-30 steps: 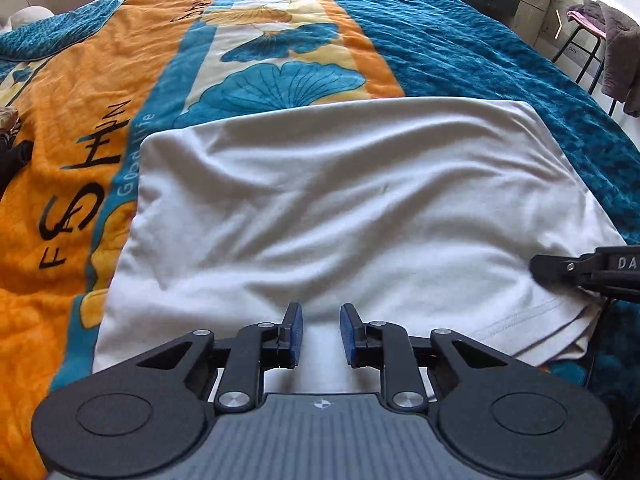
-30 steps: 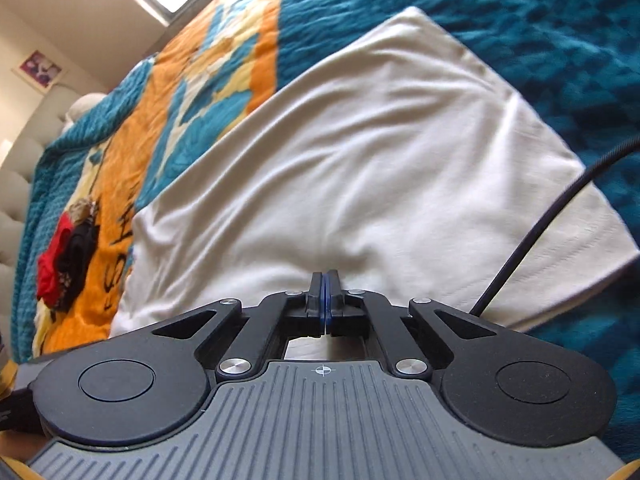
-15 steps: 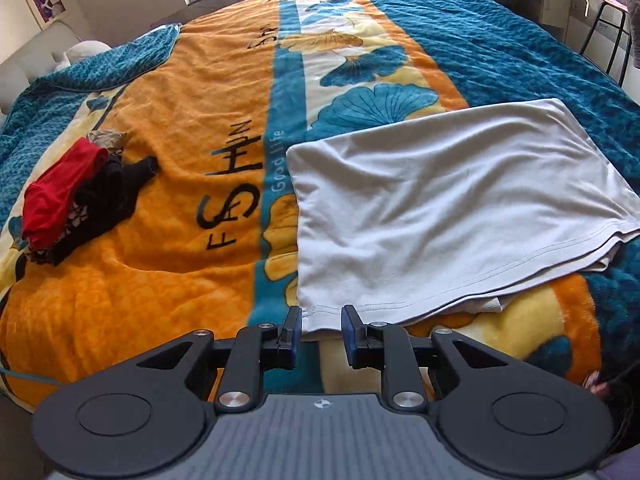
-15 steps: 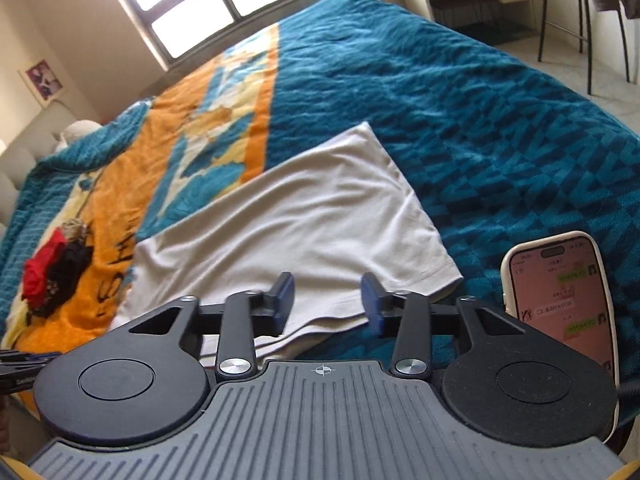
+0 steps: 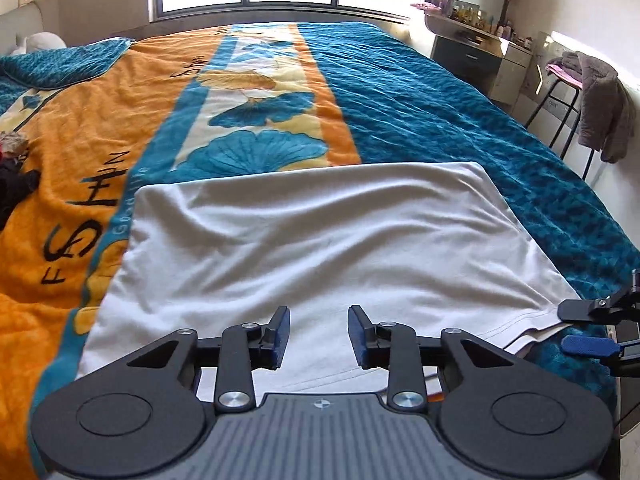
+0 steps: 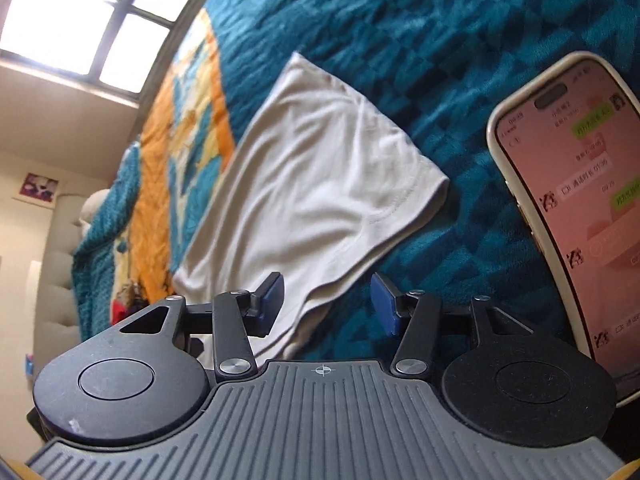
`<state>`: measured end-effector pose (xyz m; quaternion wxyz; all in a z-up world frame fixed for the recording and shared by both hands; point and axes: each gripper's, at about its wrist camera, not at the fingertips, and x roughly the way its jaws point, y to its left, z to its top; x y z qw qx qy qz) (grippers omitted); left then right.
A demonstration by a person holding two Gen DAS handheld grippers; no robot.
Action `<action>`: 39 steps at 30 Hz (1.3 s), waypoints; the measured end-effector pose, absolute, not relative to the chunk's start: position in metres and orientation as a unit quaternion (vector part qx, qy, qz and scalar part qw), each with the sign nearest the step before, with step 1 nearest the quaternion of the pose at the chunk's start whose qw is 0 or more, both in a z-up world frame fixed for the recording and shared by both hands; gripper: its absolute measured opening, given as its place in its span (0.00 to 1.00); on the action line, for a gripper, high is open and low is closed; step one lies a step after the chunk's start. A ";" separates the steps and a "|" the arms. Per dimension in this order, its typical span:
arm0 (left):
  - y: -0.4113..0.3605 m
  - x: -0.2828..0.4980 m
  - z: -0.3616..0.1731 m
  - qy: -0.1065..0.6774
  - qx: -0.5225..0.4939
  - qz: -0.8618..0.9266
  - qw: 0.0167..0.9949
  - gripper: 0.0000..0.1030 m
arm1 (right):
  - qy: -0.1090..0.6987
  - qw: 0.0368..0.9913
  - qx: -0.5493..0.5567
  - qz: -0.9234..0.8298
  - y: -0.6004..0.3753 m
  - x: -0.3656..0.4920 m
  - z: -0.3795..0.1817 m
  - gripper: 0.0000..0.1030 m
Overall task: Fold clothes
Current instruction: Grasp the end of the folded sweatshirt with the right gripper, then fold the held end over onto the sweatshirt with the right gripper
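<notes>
— Nearest first: left gripper (image 5: 319, 336) hanging over the near hem of the white T-shirt (image 5: 312, 240), jaws a narrow way apart, nothing pinched between them.

— And the right gripper (image 6: 327, 304)?

— Jaws opening, about half wide, empty — straddling the shirt's near corner, pads clear of the cloth. Tips also visible at the right edge of the left wrist view, just beside the stitched hem corner.

— Shirt's place?

— Flat on the bed blanket (image 5: 440, 100), folded into a rough rectangle, partly on the orange band, partly on the teal. Phone (image 6: 580, 208) propped close on the right, screen lit. Farther left, a small pile of red and dark clothes (image 5: 12, 176); beyond the bed, a stool with a grey garment (image 5: 600, 112), then the window.

— Handling?

— Probably light, soft, limp thin knit; bound to sag and slide layer over layer, likely to drag on the fuzzy blanket. Nothing fragile.

— Where to take hold?

— Best guess: both near hem corners, biting through every layer at the double-stitched edge, then lifting evenly to keep the stack from splaying.
</notes>
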<state>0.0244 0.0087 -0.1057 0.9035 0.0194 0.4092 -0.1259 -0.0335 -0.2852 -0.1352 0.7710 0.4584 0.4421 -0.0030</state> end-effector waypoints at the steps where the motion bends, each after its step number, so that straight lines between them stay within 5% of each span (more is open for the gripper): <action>1: 0.004 0.027 -0.113 0.416 0.024 -0.126 0.900 0.28 | 0.446 0.765 0.464 -0.008 -0.284 -0.030 -0.141 0.52; 6: 0.010 0.031 -0.134 0.446 0.016 -0.116 0.887 0.28 | 0.433 0.755 0.490 -0.052 -0.296 -0.016 -0.166 0.42; 14: 0.020 0.026 -0.134 0.450 0.000 -0.117 0.885 0.29 | 0.356 0.777 0.515 -0.069 -0.307 0.007 -0.186 0.46; 17: 0.021 0.025 -0.133 0.452 0.001 -0.119 0.884 0.29 | 0.340 0.783 0.516 -0.072 -0.309 0.013 -0.189 0.30; 18: 0.022 0.023 -0.133 0.452 0.001 -0.120 0.884 0.29 | 0.336 0.784 0.517 -0.075 -0.309 0.014 -0.189 0.10; 22: 0.022 0.021 -0.134 0.453 0.008 -0.125 0.883 0.28 | 0.328 0.802 0.491 -0.091 -0.303 0.015 -0.177 0.06; 31: 0.063 0.011 -0.102 0.420 -0.022 -0.103 0.901 0.29 | 0.344 0.879 0.304 -0.128 -0.249 0.029 -0.111 0.05; 39: 0.169 -0.012 -0.071 0.365 -0.064 0.028 0.928 0.31 | 0.300 0.953 0.050 0.009 -0.079 0.057 -0.057 0.05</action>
